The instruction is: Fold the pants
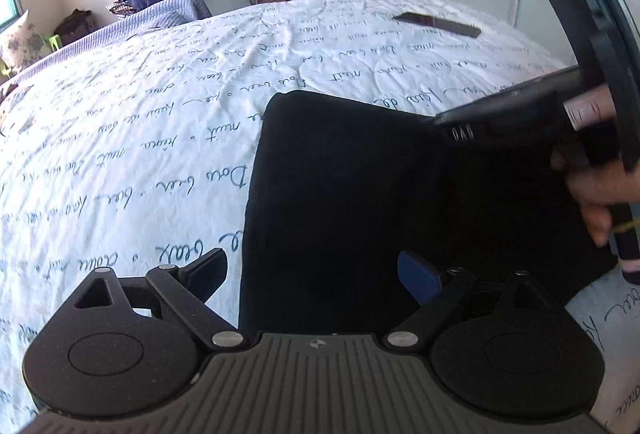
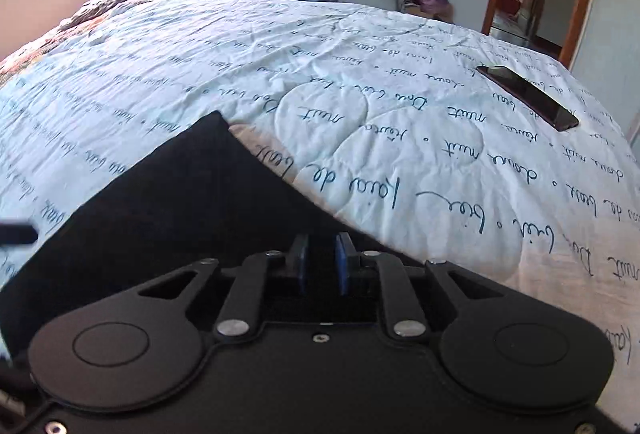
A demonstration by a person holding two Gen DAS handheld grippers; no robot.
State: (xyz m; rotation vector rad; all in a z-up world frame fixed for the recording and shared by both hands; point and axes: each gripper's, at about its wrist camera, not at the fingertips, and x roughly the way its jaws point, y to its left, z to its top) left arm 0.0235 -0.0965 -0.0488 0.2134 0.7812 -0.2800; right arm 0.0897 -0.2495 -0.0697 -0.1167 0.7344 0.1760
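While the black pants [image 1: 360, 194] lie folded flat on the bed quilt [image 1: 140, 114] | step: late fold, judged | left gripper [image 1: 316, 274] jaws wide apart at its near-left edge | right gripper [image 2: 323, 266] jaws narrowly apart above the cloth, gripping nothing visible | next: seize an edge, fold over.

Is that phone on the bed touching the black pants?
Apart. The right wrist view shows the phone lying far across the quilt, with a wide stretch of printed fabric between it and the black pants.
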